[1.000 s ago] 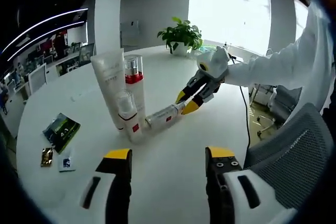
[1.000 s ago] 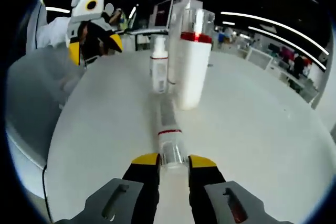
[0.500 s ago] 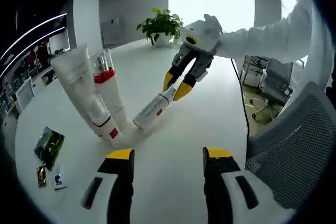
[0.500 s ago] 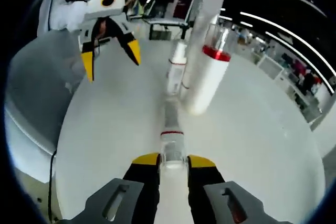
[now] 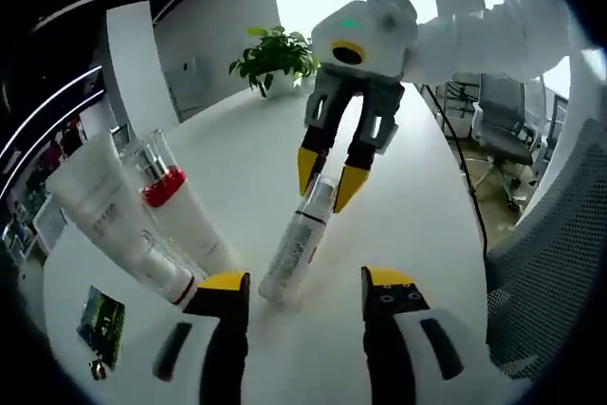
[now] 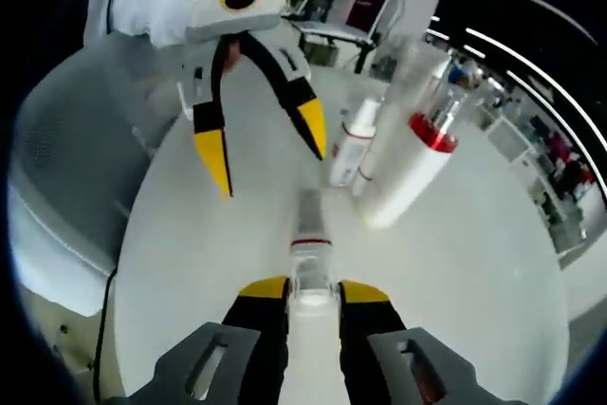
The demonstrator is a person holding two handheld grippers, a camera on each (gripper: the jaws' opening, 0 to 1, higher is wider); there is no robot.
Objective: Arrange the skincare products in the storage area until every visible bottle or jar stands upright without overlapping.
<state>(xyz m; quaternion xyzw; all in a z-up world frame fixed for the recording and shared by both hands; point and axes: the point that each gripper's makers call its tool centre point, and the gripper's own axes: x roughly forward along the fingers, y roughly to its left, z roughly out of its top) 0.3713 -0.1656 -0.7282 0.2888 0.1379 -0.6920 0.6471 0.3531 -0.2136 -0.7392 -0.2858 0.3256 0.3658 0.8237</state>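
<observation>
Since the earlier frames, the slim bottle (image 5: 298,246) has been raised at its capped end from lying flat on the bench (image 5: 417,187) to a steep tilt, with its base resting on the bench surface. In the left gripper view, the right gripper (image 5: 328,177) is seen at 12 o'clock with its yellow-tipped jaws clamped on the clear cap of the slim bottle. In the right gripper view, the right gripper (image 6: 312,289) is seen at 6 o'clock, and the slim bottle (image 6: 310,246) extends forward from between its jaws.

The left gripper (image 5: 296,280) is held with its jaws apart and nothing between them; its tips are positioned just beside the base of the slim bottle, one on each side. In the right gripper view, the left gripper (image 6: 266,147) is seen at 11 o'clock with its jaws spread wide above the far end of the slim bottle.

At 9 o'clock in the left gripper view, a white tube (image 5: 95,209), a red-collared bottle (image 5: 177,211) and a small pump bottle (image 5: 163,270) are grouped close together. A green packet (image 5: 102,322) lies on the bench at 8 o'clock. A potted plant (image 5: 272,59) stands at the far edge of the bench.
</observation>
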